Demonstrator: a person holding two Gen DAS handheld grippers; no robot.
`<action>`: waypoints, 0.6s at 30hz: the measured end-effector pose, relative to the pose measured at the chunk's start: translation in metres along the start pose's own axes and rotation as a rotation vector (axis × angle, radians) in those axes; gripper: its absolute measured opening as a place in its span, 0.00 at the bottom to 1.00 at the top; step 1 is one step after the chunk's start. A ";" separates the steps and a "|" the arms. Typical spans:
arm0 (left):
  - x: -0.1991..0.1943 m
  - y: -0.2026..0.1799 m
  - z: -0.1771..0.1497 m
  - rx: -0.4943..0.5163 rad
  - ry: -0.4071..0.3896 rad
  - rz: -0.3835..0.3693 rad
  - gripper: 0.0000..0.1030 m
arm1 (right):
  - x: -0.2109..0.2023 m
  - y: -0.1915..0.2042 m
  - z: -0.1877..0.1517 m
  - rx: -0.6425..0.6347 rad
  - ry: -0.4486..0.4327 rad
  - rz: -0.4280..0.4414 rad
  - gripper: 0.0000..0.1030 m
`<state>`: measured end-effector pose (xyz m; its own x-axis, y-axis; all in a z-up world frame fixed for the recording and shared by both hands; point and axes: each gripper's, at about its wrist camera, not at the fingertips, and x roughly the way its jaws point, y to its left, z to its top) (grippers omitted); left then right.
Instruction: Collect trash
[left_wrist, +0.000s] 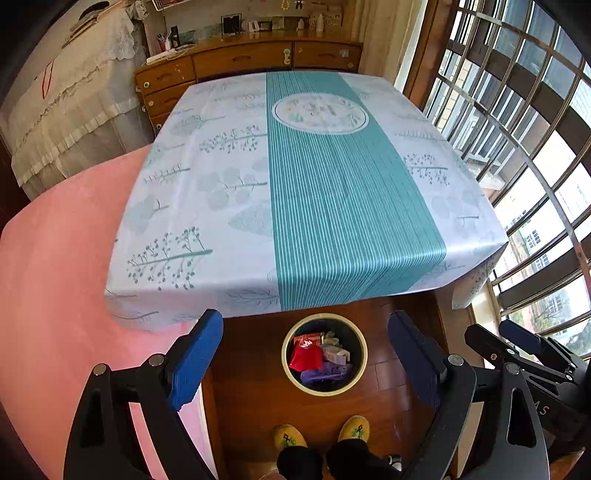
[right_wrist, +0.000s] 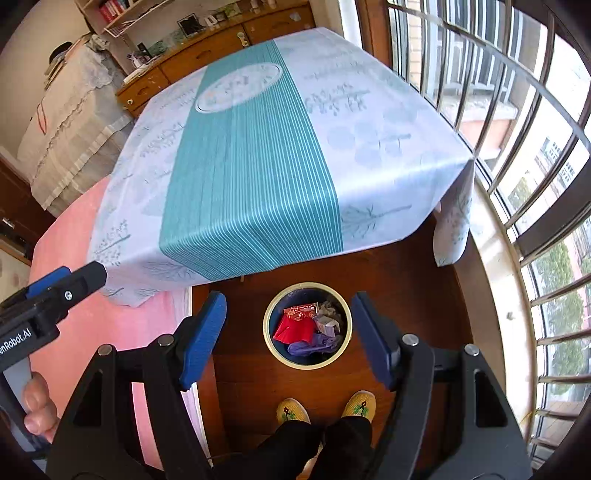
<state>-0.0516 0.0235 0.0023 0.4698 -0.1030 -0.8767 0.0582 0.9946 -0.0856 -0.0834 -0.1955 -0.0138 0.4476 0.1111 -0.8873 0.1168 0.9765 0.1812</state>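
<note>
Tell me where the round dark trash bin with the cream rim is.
The round dark trash bin with the cream rim stands on the wooden floor, low centre in both wrist views, between the table's near edge and the person's yellow slippers.

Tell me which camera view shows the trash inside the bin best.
The right wrist view: the bin sits unobstructed between the open fingers of the right hand-held gripper, showing red, purple and pale trash. The left wrist view shows the same contents equally unobstructed, slightly lower.
</note>
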 end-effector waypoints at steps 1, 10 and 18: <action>-0.009 -0.003 0.006 -0.001 -0.012 0.003 0.89 | -0.008 0.003 0.006 -0.010 -0.002 0.000 0.66; -0.071 -0.017 0.043 -0.054 -0.109 0.016 0.89 | -0.082 0.024 0.053 -0.071 -0.106 0.075 0.66; -0.092 -0.028 0.045 -0.087 -0.135 0.030 0.89 | -0.125 0.041 0.080 -0.116 -0.192 0.084 0.67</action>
<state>-0.0564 0.0045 0.1064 0.5848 -0.0683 -0.8083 -0.0310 0.9938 -0.1064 -0.0641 -0.1843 0.1383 0.6132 0.1664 -0.7722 -0.0255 0.9812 0.1911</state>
